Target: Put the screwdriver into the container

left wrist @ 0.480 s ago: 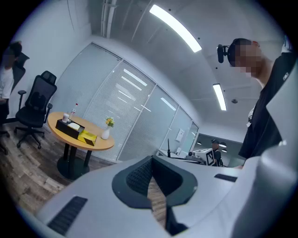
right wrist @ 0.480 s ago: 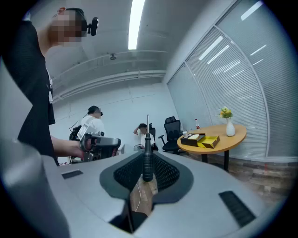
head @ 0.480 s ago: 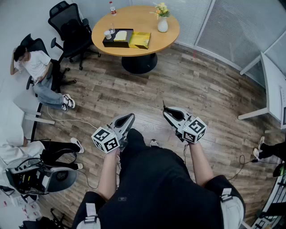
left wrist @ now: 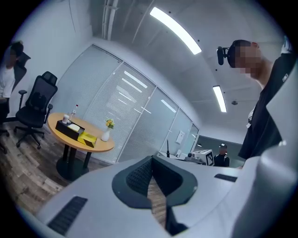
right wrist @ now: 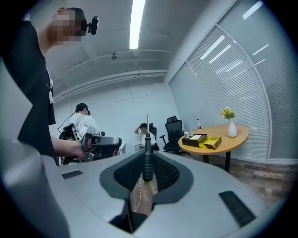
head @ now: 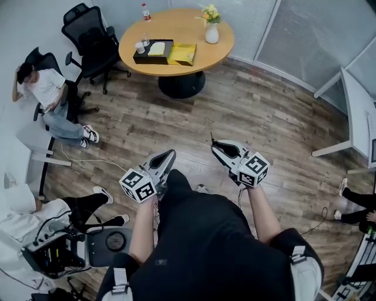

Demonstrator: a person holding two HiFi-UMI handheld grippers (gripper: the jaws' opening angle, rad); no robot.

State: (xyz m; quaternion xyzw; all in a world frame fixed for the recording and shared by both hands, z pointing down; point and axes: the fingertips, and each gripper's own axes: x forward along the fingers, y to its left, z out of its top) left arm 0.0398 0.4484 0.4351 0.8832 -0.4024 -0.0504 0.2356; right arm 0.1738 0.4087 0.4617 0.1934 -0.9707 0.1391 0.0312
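My right gripper [head: 215, 145] is shut on a screwdriver [right wrist: 147, 160]: its black handle sits between the pads and the thin metal shaft [head: 212, 139] sticks out past the tips. My left gripper [head: 170, 154] is held beside it over the wooden floor, jaws together with nothing in them [left wrist: 152, 161]. An open yellow container [head: 183, 53] lies on the round wooden table [head: 194, 23] far ahead, next to a black box [head: 151, 50]. The same yellow container [right wrist: 212, 142] shows at the right of the right gripper view.
A white vase of flowers [head: 211, 30] and a bottle [head: 144, 10] stand on the table. Black office chairs [head: 88, 32] and a seated person [head: 50, 94] are at the left. Another person with equipment [head: 59, 253] is at lower left. A white desk [head: 359, 111] is at the right.
Both grippers have hardly moved. The person at lower left has shifted with the equipment, which now sits further right. The table sits slightly higher in the head view.
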